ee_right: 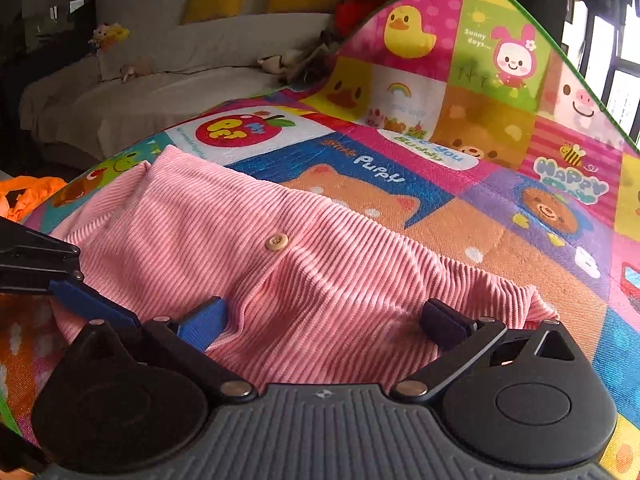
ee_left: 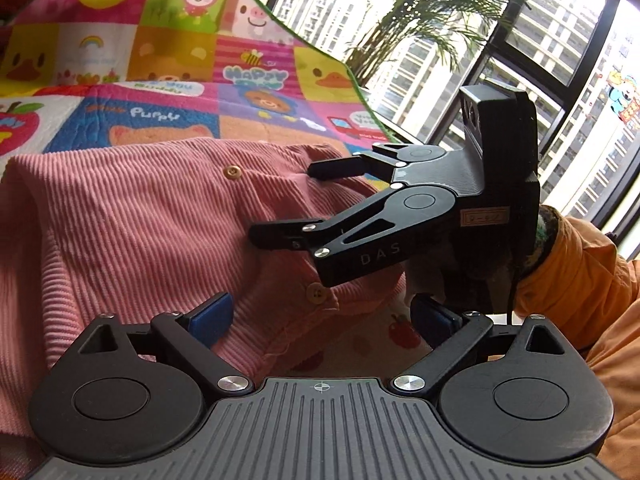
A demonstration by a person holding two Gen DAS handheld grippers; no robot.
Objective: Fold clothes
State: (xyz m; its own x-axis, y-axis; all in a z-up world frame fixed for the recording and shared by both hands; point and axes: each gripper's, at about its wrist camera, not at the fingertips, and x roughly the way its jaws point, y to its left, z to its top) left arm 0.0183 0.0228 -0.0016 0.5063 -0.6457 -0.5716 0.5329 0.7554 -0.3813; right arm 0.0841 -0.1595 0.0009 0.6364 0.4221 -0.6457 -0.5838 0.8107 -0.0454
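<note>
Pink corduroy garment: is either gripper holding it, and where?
Neither. Both the left gripper and the right gripper are open over the pink corduroy garment.

Pink ribbed corduroy garment (ee_right: 240, 248) w/ tan round buttons (ee_right: 277, 242) lies on a play mat (ee_right: 500, 216), a patchwork of bright squares: pink, yellow, blue, orange, purple, w/ cartoon ducks, bears, a rabbit, a red apple, and green trim along its raised far edge. Both grippers, left (ee_left: 320, 320) & right (ee_right: 324, 320), are black w/ blue finger pads (ee_left: 212, 318) and grey ribbed bodies. Sleeve (ee_left: 568, 280) by the mat's right edge is orange.
</note>
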